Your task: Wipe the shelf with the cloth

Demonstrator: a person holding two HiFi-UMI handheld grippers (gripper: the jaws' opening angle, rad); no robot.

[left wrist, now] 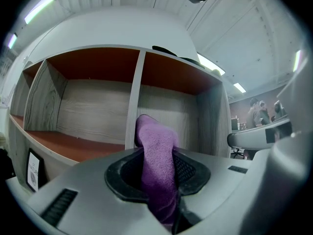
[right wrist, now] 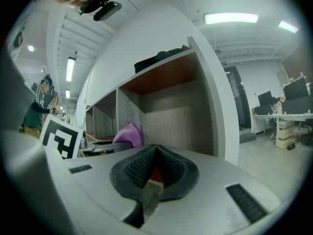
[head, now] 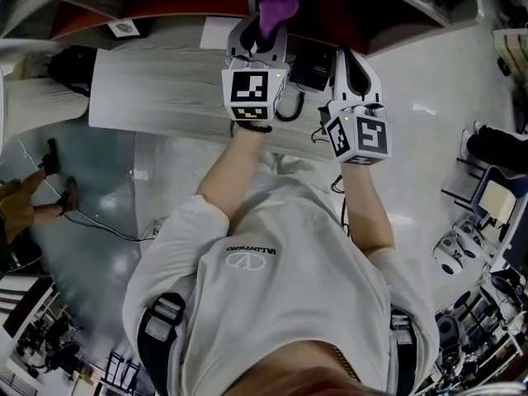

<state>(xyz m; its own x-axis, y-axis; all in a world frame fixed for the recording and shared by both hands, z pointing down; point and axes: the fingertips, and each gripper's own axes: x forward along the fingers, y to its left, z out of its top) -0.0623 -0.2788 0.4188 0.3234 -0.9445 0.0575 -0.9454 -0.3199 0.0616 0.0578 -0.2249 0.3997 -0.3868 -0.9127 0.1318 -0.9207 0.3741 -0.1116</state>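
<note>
The wiping looks about to begin. The left gripper [left wrist: 160,182] has its fingers pinching the purple cloth [left wrist: 156,148], which is held up in front of the shelf [left wrist: 88,112], by its upright divider. It seems clear of every board. Next, I judge, the cloth must go into a compartment and press flat on the reddish board. The right gripper [right wrist: 149,176], before the shelf's right end, has its fingers pressed together on nothing. The shelf is grey wood-grain, with a pale floor [head: 429,81] around it.

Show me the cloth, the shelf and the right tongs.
cloth [left wrist: 156,148]: left gripper view, middle of the purple fold.
shelf [left wrist: 136,97]: left gripper view, its upright divider.
right tongs [right wrist: 155,149]: right gripper view, where the tips meet.
</note>
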